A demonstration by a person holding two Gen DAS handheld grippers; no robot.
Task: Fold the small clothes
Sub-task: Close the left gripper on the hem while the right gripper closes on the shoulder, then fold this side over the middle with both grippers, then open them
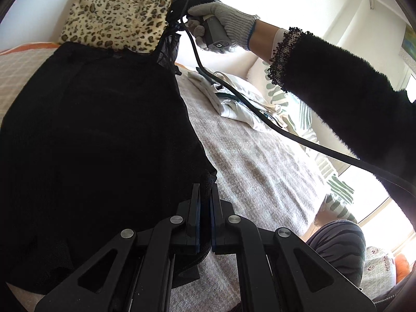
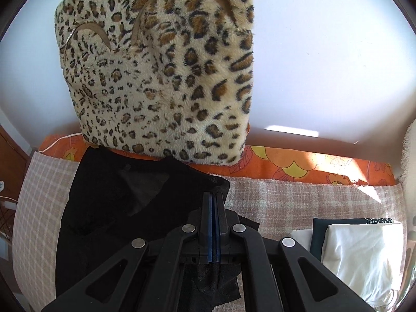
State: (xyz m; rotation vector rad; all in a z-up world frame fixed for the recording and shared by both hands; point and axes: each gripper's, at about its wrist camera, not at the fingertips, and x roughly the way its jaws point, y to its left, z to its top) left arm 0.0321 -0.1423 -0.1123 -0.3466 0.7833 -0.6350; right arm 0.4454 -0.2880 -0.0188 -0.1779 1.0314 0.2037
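Both grippers pinch corners of the black garment [image 1: 98, 130]: left gripper [image 1: 205, 213], right gripper [image 2: 213, 208]. Keep the edge taut and level, then lay it flat on the bed [image 1: 260, 161] without letting a corner slip.

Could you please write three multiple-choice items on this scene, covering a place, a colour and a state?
1. Where is the leopard-print cushion?
A. behind the black garment, against the wall
B. under the white folded cloth
C. in a basket

2. What colour is the garment being held?
A. white
B. black
C. orange

3. How does the left hand-held gripper stand?
A. wide open
B. shut on the black garment
C. out of view

Answers:
1. A, it stands upright beyond the garment's far edge.
2. B, the cloth is dark throughout in both views.
3. B, black fabric is pinched between its fingers; the right hand-held gripper grips another edge likewise.
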